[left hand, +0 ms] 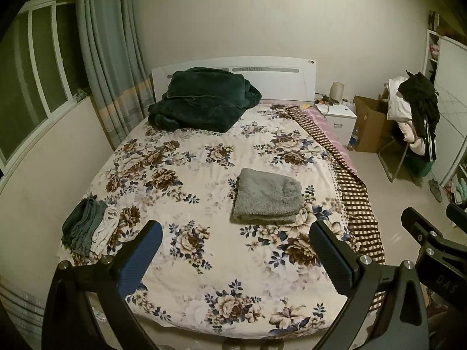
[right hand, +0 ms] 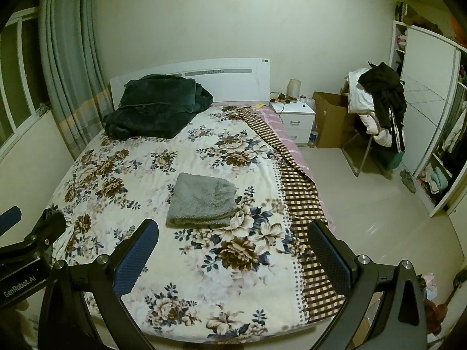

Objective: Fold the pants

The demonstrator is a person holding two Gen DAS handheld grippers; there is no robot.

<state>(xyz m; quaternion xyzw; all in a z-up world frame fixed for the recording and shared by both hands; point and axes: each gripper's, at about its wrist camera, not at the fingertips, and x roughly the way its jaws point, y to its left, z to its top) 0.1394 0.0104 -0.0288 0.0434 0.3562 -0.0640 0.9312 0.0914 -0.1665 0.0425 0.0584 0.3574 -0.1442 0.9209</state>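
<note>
Grey fleecy pants (left hand: 268, 197) (right hand: 202, 200) lie folded into a neat rectangle on the floral bed sheet (left hand: 192, 157) (right hand: 140, 157), right of the bed's middle. My left gripper (left hand: 236, 233) hangs open above the foot of the bed, short of the pants, with nothing between its blue pads. My right gripper (right hand: 233, 232) is also open and empty, just near of the folded pants. Each gripper shows at the edge of the other's view: the right one (left hand: 432, 233) and the left one (right hand: 32, 227).
A dark green blanket (left hand: 201, 99) (right hand: 157, 106) is heaped by the white headboard (left hand: 271, 70). Folded grey and white clothes (left hand: 87, 230) lie at the bed's left edge. A checked cover (right hand: 303, 204) hangs off the right side. A nightstand (right hand: 294, 119), cardboard box (right hand: 332, 119) and clothes-laden chair (right hand: 379, 110) stand on the right.
</note>
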